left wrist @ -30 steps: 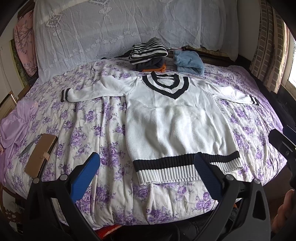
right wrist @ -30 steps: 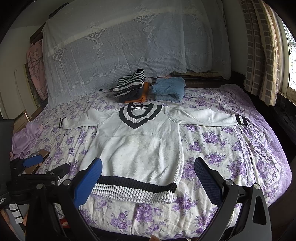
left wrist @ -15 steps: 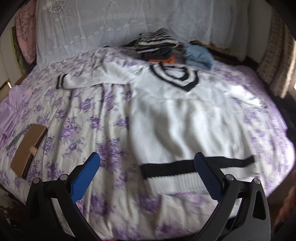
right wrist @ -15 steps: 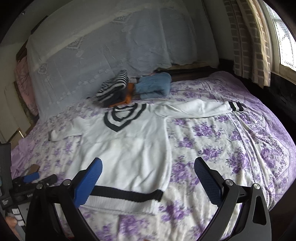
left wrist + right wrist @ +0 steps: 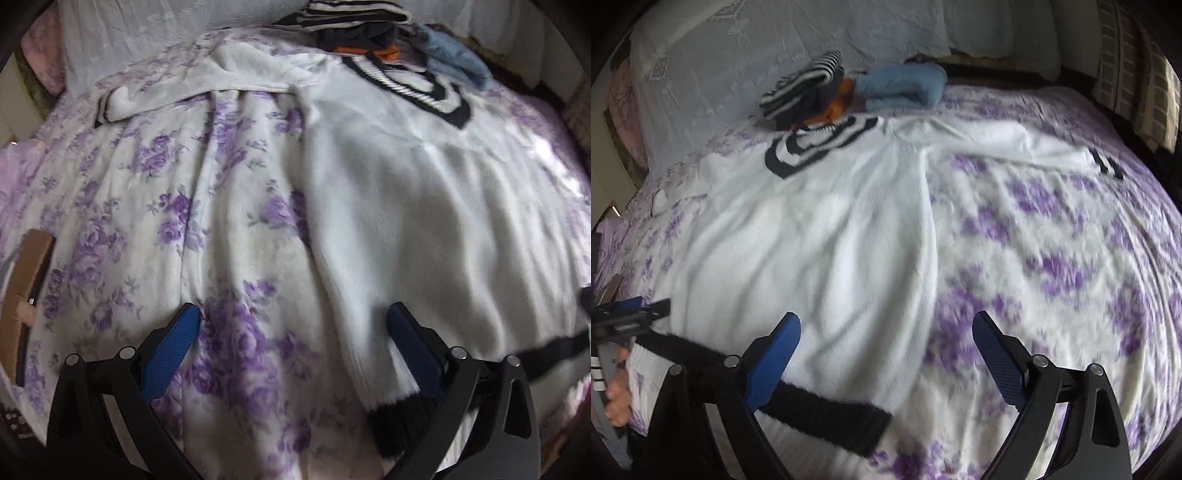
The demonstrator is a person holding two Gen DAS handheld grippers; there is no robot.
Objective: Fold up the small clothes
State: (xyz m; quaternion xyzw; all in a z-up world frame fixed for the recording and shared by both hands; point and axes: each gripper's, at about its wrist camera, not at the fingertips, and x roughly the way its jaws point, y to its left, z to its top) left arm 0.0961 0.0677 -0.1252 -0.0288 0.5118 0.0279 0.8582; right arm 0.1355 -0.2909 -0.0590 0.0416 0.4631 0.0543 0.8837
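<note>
A white knit sweater [image 5: 424, 206] with a black V-neck and black hem band lies flat, front up, sleeves spread, on the floral bedspread [image 5: 166, 229]. It also shows in the right wrist view [image 5: 820, 236]. My left gripper [image 5: 293, 332] is open and empty, low over the sweater's left side edge near the hem. My right gripper [image 5: 886, 339] is open and empty, low over the sweater's right side edge near the black hem band [image 5: 820, 410]. The left gripper [image 5: 631, 314] shows at the left edge of the right wrist view.
A stack of folded clothes, striped on top [image 5: 805, 81], and a folded blue garment [image 5: 905, 86] sit at the head of the bed beyond the collar. A brown flat object [image 5: 22, 295] lies at the bed's left edge. A curtain [image 5: 1134, 74] hangs at the right.
Both grippers have moved forward and down toward the bed, closing in on the sweater's two lower side edges. Both stay open. The sweater has not moved.
</note>
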